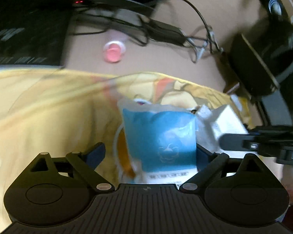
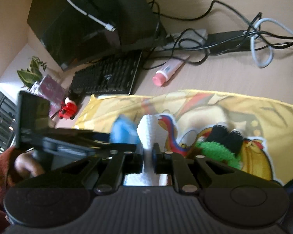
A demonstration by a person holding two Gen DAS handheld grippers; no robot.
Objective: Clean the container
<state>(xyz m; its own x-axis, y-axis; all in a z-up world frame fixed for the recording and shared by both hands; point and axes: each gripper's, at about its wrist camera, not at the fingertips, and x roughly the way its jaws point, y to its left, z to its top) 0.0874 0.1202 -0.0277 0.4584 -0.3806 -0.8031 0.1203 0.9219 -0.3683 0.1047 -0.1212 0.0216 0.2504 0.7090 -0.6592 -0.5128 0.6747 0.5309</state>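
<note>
My left gripper [image 1: 150, 152] is shut on a blue wipes pack [image 1: 160, 136], its fingers wide on either side. A white-rimmed orange thing [image 1: 119, 152] shows beside the pack's left edge; I cannot tell what it is. In the right wrist view the same pack [image 2: 123, 132] sits at the tip of the left gripper [image 2: 87, 142]. My right gripper [image 2: 148, 152] is shut on a white wipe [image 2: 149, 128] that stands up between its fingers. In the left wrist view the white wipe [image 1: 220, 120] is beside the pack, next to the right gripper [image 1: 244, 142].
A yellow printed cloth [image 2: 224, 107] covers the desk front, with a green and black fuzzy thing [image 2: 218, 146] on it. Behind lie a pink tube [image 2: 168, 72], a black keyboard [image 2: 107, 78], tangled cables [image 2: 254, 39] and a red toy [image 2: 68, 109]. A hand [image 2: 25, 165] holds the left gripper.
</note>
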